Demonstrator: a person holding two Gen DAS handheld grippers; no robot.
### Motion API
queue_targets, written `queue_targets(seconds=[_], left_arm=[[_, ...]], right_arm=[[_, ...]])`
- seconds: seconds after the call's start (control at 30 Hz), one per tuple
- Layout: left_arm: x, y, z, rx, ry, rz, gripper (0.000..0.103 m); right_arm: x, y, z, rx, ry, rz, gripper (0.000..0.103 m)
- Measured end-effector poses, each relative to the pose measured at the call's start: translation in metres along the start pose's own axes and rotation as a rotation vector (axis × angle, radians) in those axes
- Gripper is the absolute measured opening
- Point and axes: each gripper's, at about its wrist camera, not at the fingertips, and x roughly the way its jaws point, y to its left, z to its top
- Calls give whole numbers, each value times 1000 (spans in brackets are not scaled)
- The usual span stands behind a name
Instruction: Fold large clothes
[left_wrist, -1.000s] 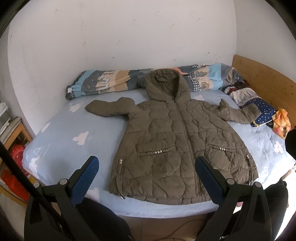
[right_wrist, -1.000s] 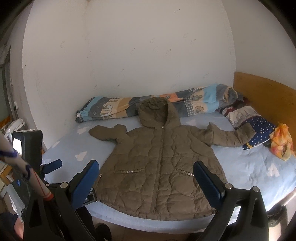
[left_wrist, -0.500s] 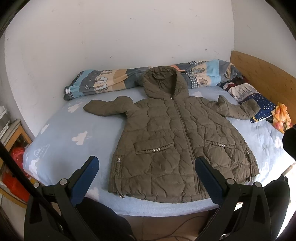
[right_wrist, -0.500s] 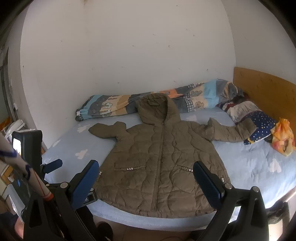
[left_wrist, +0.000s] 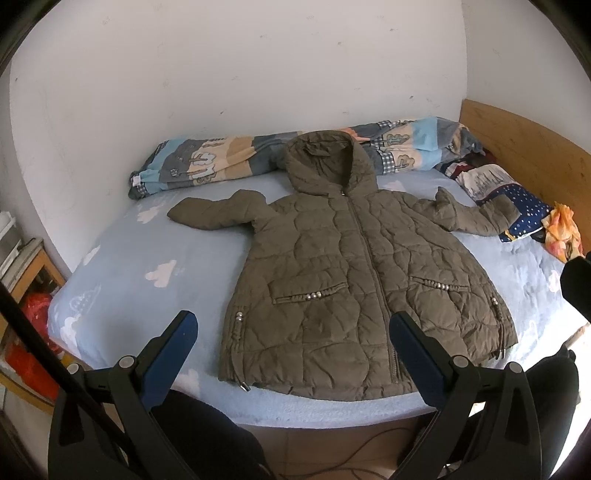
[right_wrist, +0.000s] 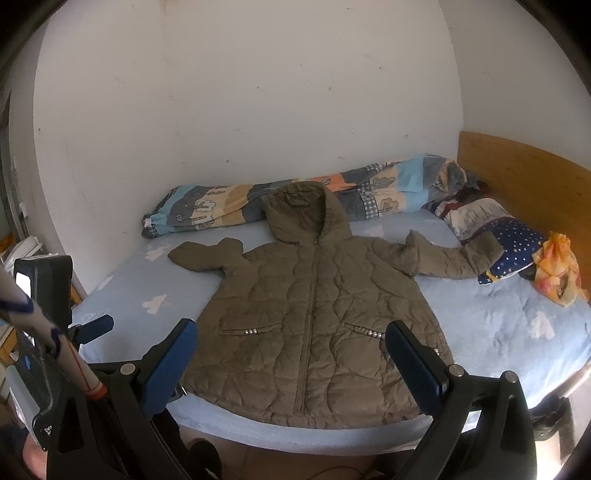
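Observation:
An olive-brown quilted hooded coat (left_wrist: 354, 273) (right_wrist: 314, 317) lies flat and face up on the bed (left_wrist: 122, 280), zip closed, hood toward the wall, both sleeves spread out sideways. Its right sleeve end rests against a star-print pillow (right_wrist: 517, 240). My left gripper (left_wrist: 291, 328) hangs open in front of the coat's hem, above the bed's near edge, holding nothing. My right gripper (right_wrist: 290, 336) is open too, back from the hem, with nothing between its blue fingers (right_wrist: 413, 362). The left gripper unit (right_wrist: 92, 328) shows at the left of the right wrist view.
A rolled patterned duvet (left_wrist: 221, 162) lies along the wall behind the hood. An orange bag (right_wrist: 557, 273) sits beside the pillows near the wooden headboard (right_wrist: 524, 177). A wooden shelf (left_wrist: 33, 266) with red items stands left of the bed. Dark trouser legs show below.
Both cameras have tilted upward a little, so the coat and bed sit lower in view. The coat has not moved and both grippers stay open.

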Motion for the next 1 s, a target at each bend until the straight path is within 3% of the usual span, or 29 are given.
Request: queue_targets(seconds=[0.4,0.57,0.67,0.8,1.0], left_arm=[[-5,-9,3,22,7,33,103],[12,-2,9,11,16,32,103],[42,13,27,-24,31,60,103],[84,33,66,-70,16,90,103],[165,40,120,-157,-28,131,103]], right_arm=[[1,-13,0,29,5,16,103],[7,-21,1,45,9,26,103],[19,-43,3,105,17,15,103],[38,-87,15,180,27,-61,103],[84,-187,39,324,39,-195,103]])
